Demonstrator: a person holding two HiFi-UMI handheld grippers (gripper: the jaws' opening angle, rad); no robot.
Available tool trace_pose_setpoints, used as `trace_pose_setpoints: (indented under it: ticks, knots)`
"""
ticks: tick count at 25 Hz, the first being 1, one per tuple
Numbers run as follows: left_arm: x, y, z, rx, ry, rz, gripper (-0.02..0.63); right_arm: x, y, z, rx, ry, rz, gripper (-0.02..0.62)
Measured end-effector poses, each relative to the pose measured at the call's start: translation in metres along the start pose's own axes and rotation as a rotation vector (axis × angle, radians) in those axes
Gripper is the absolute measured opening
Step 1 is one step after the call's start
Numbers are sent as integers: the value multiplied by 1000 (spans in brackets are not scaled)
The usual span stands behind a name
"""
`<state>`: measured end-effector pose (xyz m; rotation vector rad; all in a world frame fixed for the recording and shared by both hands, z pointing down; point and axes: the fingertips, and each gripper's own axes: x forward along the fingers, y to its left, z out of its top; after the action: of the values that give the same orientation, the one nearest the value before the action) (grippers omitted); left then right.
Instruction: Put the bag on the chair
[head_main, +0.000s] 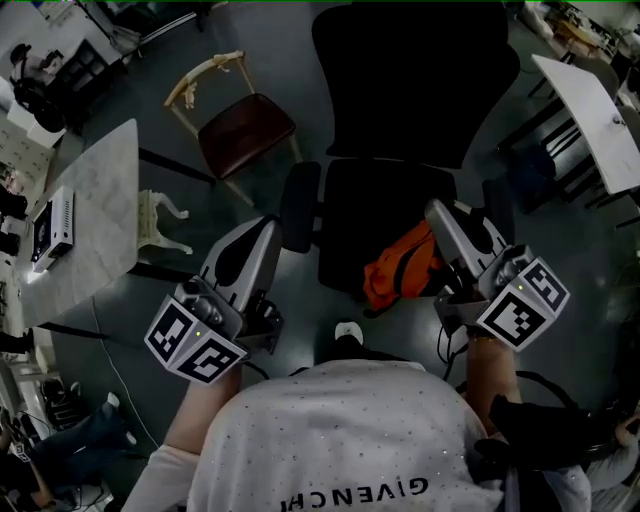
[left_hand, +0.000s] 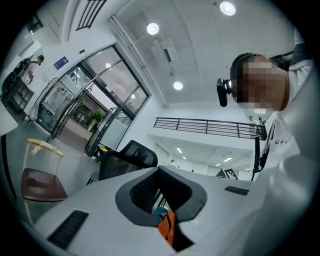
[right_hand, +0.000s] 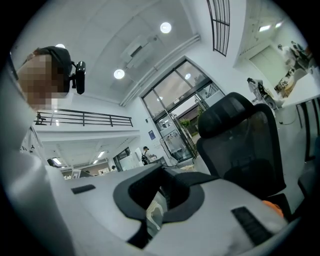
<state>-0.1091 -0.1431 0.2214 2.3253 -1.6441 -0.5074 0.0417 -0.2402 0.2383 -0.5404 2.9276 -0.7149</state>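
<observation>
Closest is the person's white shirt (head_main: 340, 430). Beyond it, the left gripper (head_main: 266, 226) and right gripper (head_main: 437, 208) are both closed on nothing — likely because the orange bag (head_main: 400, 268) already rests on the black chair (head_main: 385, 200), at the seat's front edge, just beside the right gripper.

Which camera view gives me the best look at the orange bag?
The head view: the orange bag shows nearly whole on the black chair's seat, at its near right edge. The left gripper view shows only a sliver of the bag, low in the middle; the right gripper view, just an orange speck at lower right.
</observation>
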Motion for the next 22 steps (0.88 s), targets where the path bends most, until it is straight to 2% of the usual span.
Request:
trace_pose_setpoints:
  ticks: [5, 12, 18, 22]
  knots:
    - [27, 29, -5, -23, 10, 29, 2, 32, -34, 2, 19, 24, 9, -2]
    - [32, 47, -7, -34, 30, 80, 2, 43, -33, 4, 21, 41, 44, -2]
    - [34, 43, 4, 13, 8, 75, 2, 53, -15, 7, -3, 84, 182, -2]
    - [20, 56, 10, -66, -52, 107, 0, 68, -17, -3, 1, 140, 202, -2]
